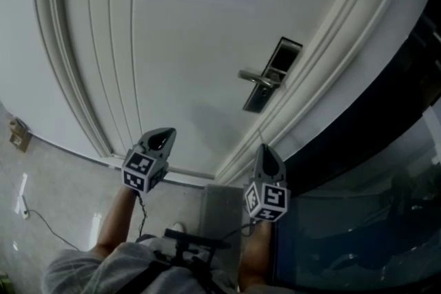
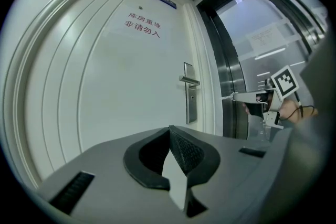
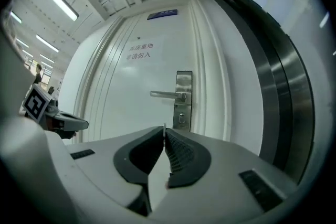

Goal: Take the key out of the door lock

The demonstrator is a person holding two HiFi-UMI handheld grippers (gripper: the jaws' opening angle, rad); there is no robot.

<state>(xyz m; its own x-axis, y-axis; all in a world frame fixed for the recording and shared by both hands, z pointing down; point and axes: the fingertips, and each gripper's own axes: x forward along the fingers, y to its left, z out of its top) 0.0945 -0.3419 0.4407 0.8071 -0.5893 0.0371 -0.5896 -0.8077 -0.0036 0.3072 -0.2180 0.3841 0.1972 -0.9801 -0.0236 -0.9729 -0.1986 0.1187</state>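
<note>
In the right gripper (image 3: 164,134), key (image 3: 164,126) edge-on, pointing level toward door lock (image 3: 181,118)

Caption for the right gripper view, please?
Right gripper pinching the key, facing the lever handle and lock on the white door.

Pale grey floor (image 1: 62,179) at the foot of the door (image 1: 186,58), seen lower left in the head view. Lying on it: a small white oblong object (image 1: 21,194) and a thin dark cable (image 1: 52,229) trailing away from it. Against the wall, a small brownish box (image 1: 19,133). Near the threshold, a flat grey rectangle (image 1: 222,206) (mat or slab, hard to tell).
</note>
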